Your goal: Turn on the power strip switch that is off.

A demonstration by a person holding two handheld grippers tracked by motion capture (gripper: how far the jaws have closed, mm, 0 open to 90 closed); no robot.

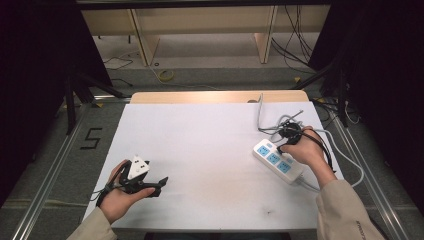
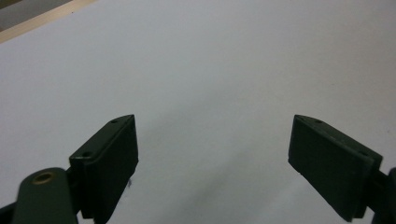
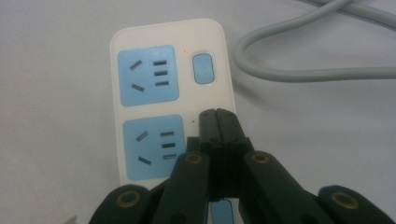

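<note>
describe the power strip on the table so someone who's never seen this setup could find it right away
Start at the white table and go to its right side, where the person's right hand holds the shut right gripper tip-down over a flat block. That block is the power strip: white, with pale blue socket panels and a grey cable looping beside it, the lone blue-and-white thing there.

From above, my white surface [image 1: 200, 145] is evenly and brightly lit; the left and right margins fall into near-black. Shadows are soft and faint. No glare noted. Both close views are slightly grainy, with my hand-held gripper [image 2: 212, 163] dark and softly focused near the lens. The power strip [image 3: 154, 93] reads sharp.
</note>
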